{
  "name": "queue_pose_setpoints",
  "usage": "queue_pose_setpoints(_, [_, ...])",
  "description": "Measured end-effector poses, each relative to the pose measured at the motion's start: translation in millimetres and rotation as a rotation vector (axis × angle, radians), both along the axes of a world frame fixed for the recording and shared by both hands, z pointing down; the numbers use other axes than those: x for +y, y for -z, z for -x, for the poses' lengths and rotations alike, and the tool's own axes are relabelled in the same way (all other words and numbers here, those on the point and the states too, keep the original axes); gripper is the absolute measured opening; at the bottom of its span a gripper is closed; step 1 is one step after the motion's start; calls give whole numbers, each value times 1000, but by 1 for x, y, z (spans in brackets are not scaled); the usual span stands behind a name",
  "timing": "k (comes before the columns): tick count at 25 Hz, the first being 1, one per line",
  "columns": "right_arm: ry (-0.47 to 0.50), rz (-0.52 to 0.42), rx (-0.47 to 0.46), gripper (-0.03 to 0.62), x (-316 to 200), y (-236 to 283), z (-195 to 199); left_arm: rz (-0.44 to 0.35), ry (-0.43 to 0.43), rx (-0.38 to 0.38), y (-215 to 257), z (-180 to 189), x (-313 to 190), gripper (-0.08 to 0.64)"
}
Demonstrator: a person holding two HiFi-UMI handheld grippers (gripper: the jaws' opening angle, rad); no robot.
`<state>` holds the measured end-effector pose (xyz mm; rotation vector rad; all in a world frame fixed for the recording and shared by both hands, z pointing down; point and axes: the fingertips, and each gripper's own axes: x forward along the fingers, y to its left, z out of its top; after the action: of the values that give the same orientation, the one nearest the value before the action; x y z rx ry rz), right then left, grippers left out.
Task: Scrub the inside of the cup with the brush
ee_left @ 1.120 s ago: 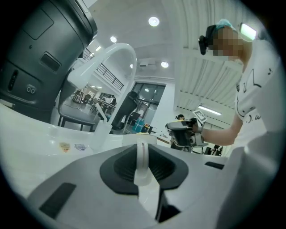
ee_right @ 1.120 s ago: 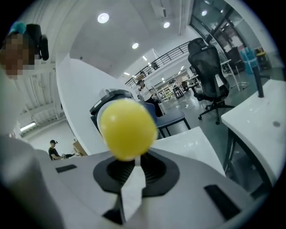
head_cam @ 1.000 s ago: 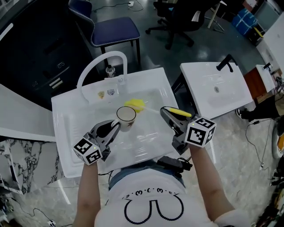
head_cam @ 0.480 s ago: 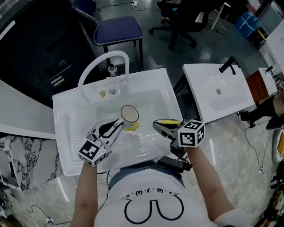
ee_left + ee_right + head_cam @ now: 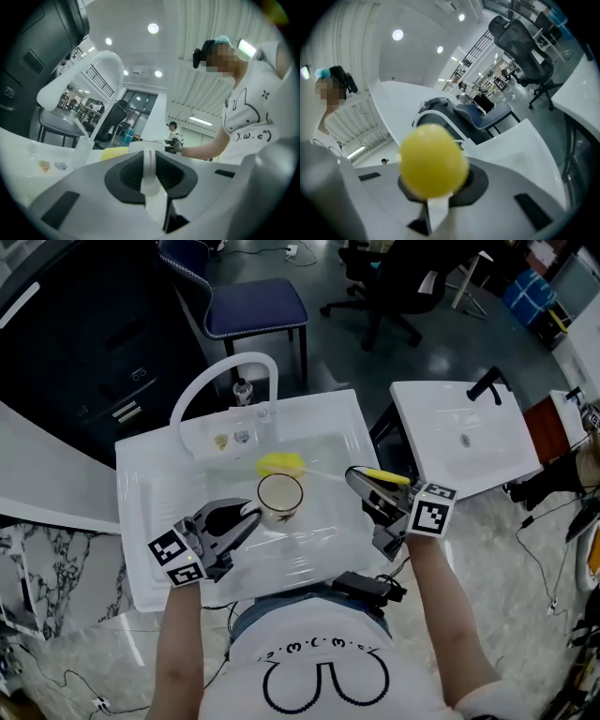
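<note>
Left gripper [image 5: 251,514] clamps cup [image 5: 279,495] by its handle, mouth up over sink [image 5: 319,549] for access. Right gripper [image 5: 356,480] clamps brush [image 5: 280,463]; head sits behind cup, not inside yet.

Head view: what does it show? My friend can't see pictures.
Seen from above, a person at a white sink holds a cup by its handle in the left tool and a brush in the right tool. The brush's yellow head sits just beyond the cup's rim, not inside it.
</note>
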<state>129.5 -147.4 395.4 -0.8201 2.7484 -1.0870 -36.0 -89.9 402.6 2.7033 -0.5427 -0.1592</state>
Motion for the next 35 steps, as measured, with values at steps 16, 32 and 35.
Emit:
queue_pose_setpoints(16, [202,21,173,44,26,-50,29,-61,-2,-135,-3,-12,-1,69])
queue_pose_setpoints(32, [316,-284,364,44,-12,50,14,-526,-131,-806,-52,-30,3,69])
queue_pose_setpoints(35, [378,-288,403,44,-11,50,26,-581,-161,-840,-52,-33,6,69])
